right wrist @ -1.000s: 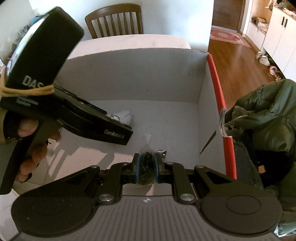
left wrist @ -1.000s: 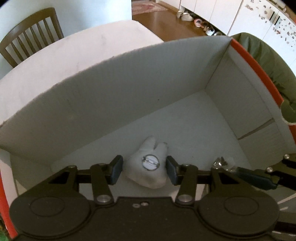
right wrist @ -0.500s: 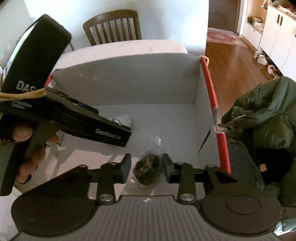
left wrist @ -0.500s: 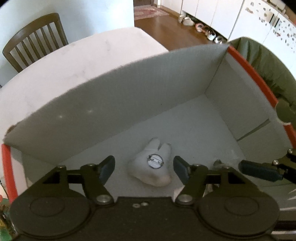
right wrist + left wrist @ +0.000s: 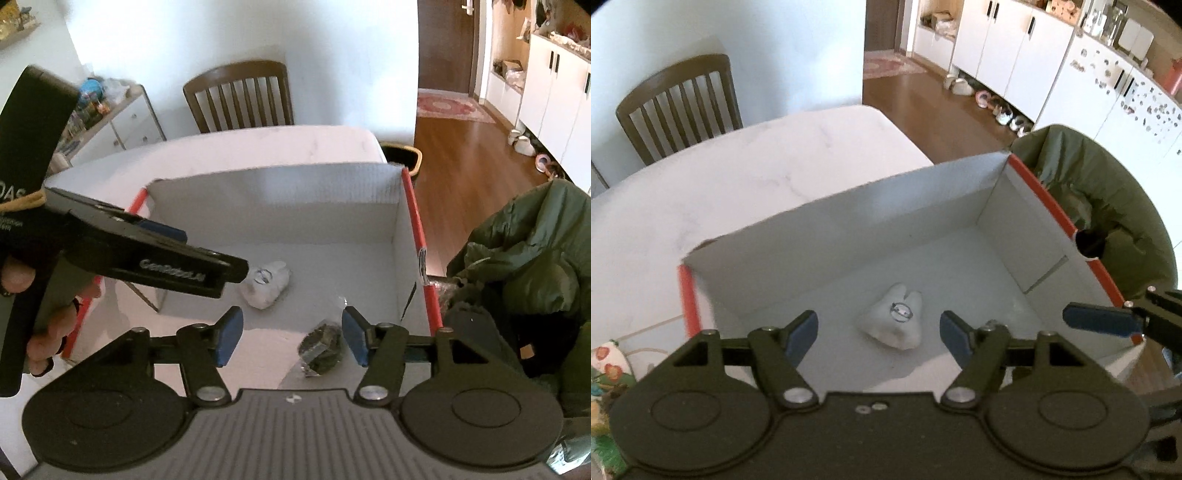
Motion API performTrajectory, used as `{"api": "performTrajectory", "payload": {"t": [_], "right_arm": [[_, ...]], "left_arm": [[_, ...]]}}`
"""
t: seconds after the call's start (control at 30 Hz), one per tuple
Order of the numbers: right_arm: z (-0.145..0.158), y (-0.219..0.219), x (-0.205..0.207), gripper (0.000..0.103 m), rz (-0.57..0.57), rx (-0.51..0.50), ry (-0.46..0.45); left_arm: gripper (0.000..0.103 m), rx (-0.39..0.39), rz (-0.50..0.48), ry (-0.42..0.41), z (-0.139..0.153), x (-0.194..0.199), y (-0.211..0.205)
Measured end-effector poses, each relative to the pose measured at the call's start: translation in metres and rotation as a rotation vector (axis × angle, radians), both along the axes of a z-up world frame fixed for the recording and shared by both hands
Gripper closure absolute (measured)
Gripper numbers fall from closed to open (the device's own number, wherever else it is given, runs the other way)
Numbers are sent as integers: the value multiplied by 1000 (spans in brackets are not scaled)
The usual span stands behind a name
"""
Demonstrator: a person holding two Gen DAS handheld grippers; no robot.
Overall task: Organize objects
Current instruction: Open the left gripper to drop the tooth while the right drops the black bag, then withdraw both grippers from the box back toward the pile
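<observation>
A white cardboard box [image 5: 849, 229] [image 5: 280, 206] with red edges stands on the table. On its floor lies a white tooth-shaped plush [image 5: 892, 321] [image 5: 266, 284] with a round badge. A small clear bag of dark bits [image 5: 321, 345] lies near the box's front right. My left gripper [image 5: 879, 332] is open and raised above the plush, holding nothing. My right gripper [image 5: 291, 338] is open too, above the dark bag, with the bag showing just inside its right finger [image 5: 354, 341]. The left gripper's body, held by a hand, crosses the right wrist view.
The box sits on a white marble-look table [image 5: 746, 177]. A wooden chair [image 5: 679, 103] [image 5: 240, 96] stands behind it. A green jacket [image 5: 1108, 206] [image 5: 535, 258] hangs at the right side of the box. A colourful cloth [image 5: 602, 373] lies at the left.
Both grippers opened and rose out of the box. The right one let go of the dark bag, which now lies on the box floor; the plush stays put.
</observation>
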State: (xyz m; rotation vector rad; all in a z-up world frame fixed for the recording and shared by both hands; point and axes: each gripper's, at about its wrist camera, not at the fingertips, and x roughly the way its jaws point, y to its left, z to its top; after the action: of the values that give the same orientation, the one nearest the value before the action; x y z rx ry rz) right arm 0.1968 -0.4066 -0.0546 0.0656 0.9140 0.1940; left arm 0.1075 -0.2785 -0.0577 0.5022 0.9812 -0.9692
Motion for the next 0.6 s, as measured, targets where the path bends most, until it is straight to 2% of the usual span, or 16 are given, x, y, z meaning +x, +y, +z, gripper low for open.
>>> {"api": "performTrajectory", "payload": {"t": [0.47,0.6], "right_arm": [[42,24,-37,40,19,10,-104],[52,36,-49,34,21,20,-135]], "left_arm": [[31,-141,23,-8,35,-21,46],[24,-187,27,-13,43,-23,62]]}}
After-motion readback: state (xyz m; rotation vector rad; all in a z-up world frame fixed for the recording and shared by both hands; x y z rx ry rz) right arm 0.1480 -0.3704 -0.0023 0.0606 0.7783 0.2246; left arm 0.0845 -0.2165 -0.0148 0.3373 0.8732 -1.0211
